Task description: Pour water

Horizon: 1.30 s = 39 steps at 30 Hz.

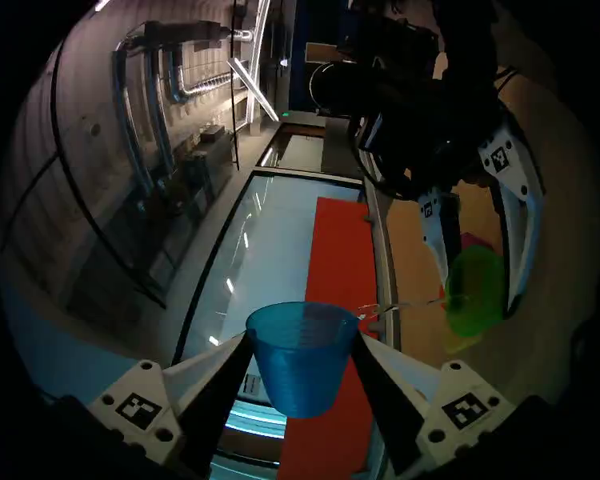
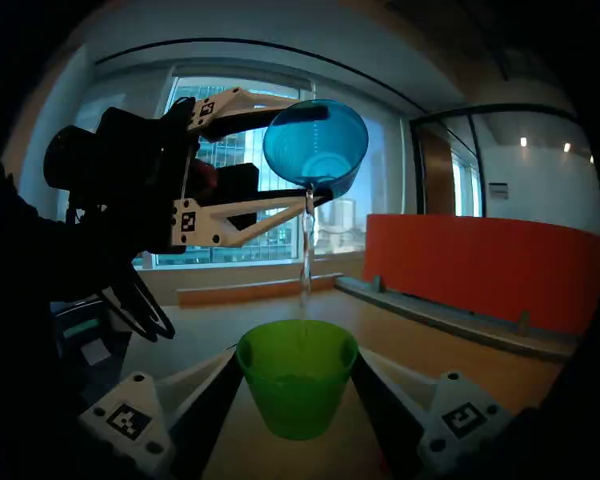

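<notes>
My left jaws pinch the tipped blue cup (image 2: 316, 148), I think right above the green cup (image 2: 297, 376) my right jaws pinch.

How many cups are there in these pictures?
2. A blue cup, tipped and pouring, is held in the left gripper; a green cup, upright in the right gripper, catches the stream.

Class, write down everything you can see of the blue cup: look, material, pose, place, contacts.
The blue cup is a translucent, plastic-looking tapered tumbler with faint markings on its wall. The left gripper clamps its sides between both fingers and holds it tipped steeply, in the air above the green cup. A thin stream of water runs from its lower lip down into that cup.
</notes>
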{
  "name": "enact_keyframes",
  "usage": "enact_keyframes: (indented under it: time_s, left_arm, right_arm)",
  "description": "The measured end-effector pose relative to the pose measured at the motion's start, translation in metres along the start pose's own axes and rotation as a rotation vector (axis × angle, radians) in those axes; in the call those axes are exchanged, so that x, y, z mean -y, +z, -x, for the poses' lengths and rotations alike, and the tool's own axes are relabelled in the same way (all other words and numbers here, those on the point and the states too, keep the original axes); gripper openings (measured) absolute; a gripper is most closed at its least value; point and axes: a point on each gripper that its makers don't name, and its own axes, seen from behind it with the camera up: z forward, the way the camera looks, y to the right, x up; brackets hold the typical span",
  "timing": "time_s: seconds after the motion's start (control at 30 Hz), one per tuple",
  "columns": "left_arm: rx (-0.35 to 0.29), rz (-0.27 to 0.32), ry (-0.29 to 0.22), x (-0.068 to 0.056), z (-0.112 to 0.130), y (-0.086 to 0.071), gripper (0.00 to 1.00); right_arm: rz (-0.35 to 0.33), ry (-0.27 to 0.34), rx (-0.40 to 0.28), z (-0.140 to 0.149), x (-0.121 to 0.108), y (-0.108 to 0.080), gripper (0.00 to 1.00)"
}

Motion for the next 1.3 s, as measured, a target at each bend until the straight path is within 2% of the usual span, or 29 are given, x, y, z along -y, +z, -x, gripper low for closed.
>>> enact_keyframes:
  time_s: [0.2, 0.7, 1.3]
  left_arm:
    - [-0.003, -0.001, 0.015, -0.002, -0.001, 0.002, 0.85]
    - [-0.008, -0.012, 0.079, 0.003, -0.005, 0.005, 0.85]
    - [-0.014, -0.025, 0.179, 0.006, -0.01, 0.005, 0.85]
  right_arm:
    - [0.003, 0.001, -0.003, -0.001, -0.002, -0.001, 0.9]
    - [0.01, 0.001, -0.007, -0.003, -0.005, -0.002, 0.9]
    - [0.014, 0.004, -0.011, -0.003, -0.008, -0.003, 0.9]
